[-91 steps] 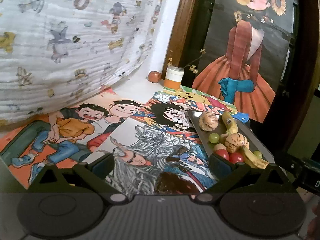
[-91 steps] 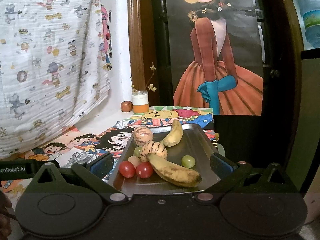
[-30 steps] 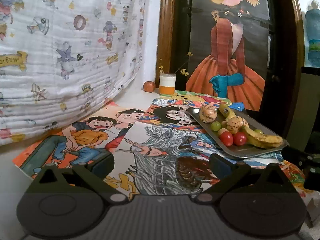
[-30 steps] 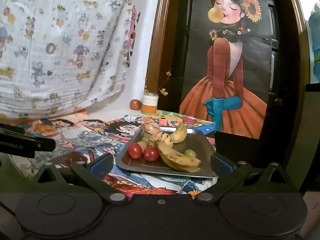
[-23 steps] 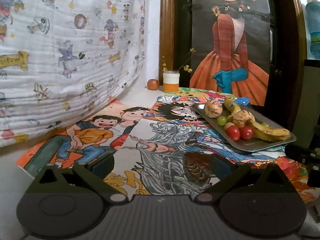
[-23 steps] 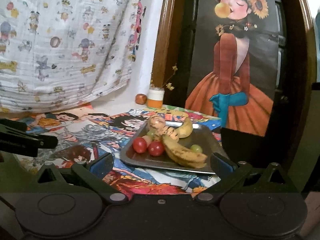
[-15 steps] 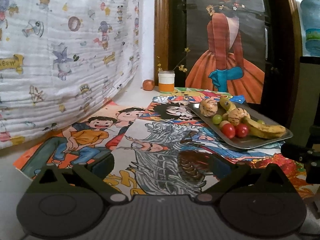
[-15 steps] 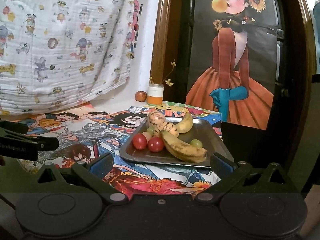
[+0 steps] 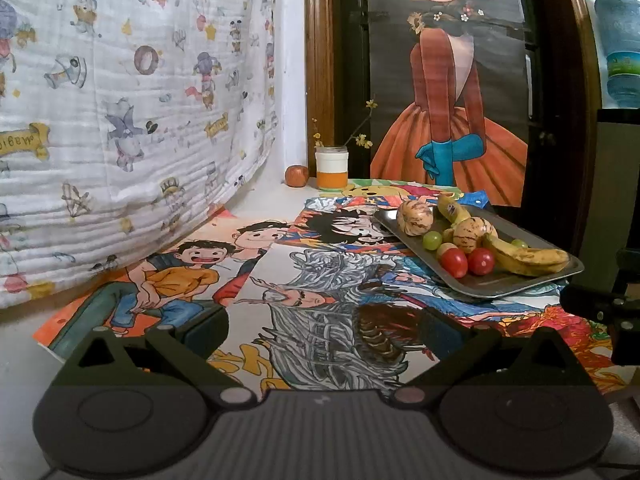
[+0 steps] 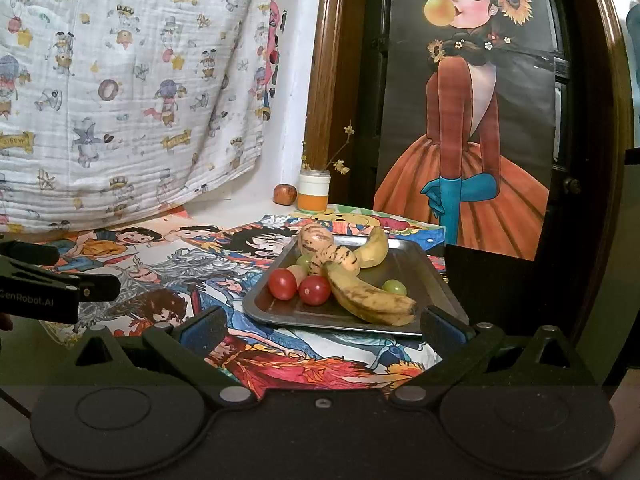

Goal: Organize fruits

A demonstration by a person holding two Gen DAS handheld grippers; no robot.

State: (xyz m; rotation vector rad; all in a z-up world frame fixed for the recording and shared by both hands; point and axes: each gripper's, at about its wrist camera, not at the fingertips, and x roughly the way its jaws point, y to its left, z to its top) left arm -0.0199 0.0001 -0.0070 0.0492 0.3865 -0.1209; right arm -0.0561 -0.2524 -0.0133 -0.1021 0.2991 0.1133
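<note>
Fruit sits heaped on the metal tray (image 10: 436,280) on the right side of the picture-covered tabletop: two red tomatoes (image 10: 282,284) side by side at the near edge, a spotted banana (image 10: 370,298) lying across the middle, a second banana (image 10: 374,248) behind it, two striped tan melons (image 10: 316,240) touching each other, and green grapes (image 10: 394,287) tucked among them. None of it has shifted on the tray over the last few seconds.

What has changed is the viewpoint. Three seconds ago the right gripper (image 10: 320,330) looked down on the tray from close above; it has since pulled back and dropped lower, so the tray is now seen from the side, just beyond its fingertips. The left gripper (image 9: 326,330) has likewise drawn away and now looks across the cartoon posters (image 9: 320,312), with the tray off to its right. Both grippers are spread wide and hold nothing.

With all the fruit gathered on the tray and both grippers empty and backing away, the sorting looks finished or close to it. A small apple (image 10: 285,194) beside the orange-and-white jar (image 10: 314,192) at the back wall lies well apart from the tray; whether it belongs to the job I cannot tell.
</note>
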